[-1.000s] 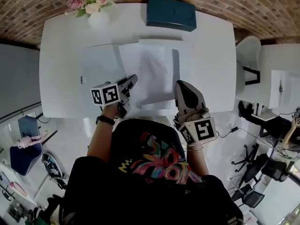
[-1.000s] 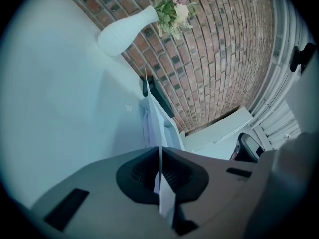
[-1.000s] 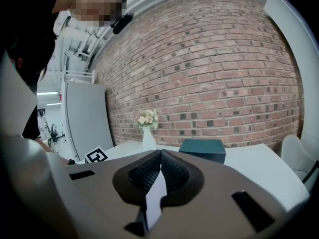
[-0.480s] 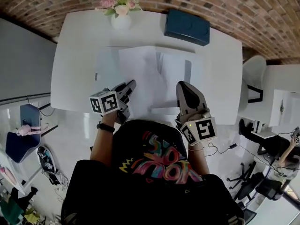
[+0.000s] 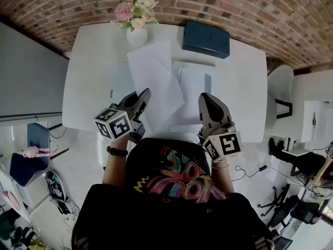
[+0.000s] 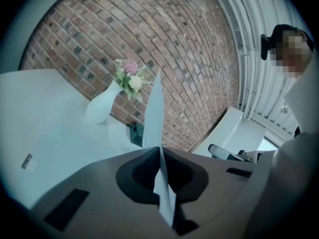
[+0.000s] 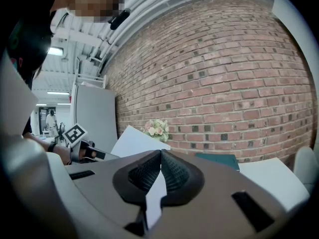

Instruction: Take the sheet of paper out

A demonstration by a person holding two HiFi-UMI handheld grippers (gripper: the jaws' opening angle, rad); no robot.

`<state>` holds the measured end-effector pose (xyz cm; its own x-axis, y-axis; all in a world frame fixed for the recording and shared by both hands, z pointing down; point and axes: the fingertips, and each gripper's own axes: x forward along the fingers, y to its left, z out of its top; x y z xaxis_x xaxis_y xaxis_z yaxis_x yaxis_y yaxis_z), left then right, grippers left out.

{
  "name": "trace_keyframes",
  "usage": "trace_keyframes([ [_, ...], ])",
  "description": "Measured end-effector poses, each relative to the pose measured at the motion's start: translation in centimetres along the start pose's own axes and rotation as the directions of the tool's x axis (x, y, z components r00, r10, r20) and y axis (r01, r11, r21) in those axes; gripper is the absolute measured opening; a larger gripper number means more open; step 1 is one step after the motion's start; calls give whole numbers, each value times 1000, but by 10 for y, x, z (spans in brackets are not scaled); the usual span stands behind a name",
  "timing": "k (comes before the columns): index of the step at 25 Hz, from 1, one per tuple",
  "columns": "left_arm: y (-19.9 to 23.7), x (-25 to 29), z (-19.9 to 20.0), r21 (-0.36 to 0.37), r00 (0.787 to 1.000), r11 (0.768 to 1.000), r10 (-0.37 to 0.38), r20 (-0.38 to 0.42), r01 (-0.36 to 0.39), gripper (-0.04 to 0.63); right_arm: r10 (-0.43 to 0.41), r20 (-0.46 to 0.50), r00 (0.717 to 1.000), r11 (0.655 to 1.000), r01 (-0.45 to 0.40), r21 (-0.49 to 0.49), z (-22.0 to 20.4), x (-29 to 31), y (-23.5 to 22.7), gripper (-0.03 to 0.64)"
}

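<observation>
It looked like an office. A white table (image 5: 88, 87) stood by a brick wall (image 5: 234, 4), with swivel chairs (image 5: 289, 212) (black, wheeled) near another desk (image 5: 312, 100).

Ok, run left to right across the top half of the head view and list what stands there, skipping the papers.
vase of flowers → dark blue case → white chair

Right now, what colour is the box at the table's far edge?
The box is dark teal, clearest in the head view.
</observation>
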<state>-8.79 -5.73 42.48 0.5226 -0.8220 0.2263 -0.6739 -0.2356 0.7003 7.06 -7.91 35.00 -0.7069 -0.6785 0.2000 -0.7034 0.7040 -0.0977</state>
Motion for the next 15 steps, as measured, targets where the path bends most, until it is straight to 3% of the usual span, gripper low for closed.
trace_keyframes([
  [6, -45, 6, 36, 196, 998, 981, -28, 59, 16, 23, -56, 32, 998, 998, 57, -9, 18, -10, -17, 18],
  [10, -74, 14, 47, 336, 997, 942, -44, 63, 20, 23, -90, 54, 994, 996, 91, -16, 29, -18, -29, 18],
  [15, -99, 29, 51, 460, 996, 888, -52, 76, 11, 23, -120, 66, 991, 992, 122, -35, 39, -24, -42, 18],
])
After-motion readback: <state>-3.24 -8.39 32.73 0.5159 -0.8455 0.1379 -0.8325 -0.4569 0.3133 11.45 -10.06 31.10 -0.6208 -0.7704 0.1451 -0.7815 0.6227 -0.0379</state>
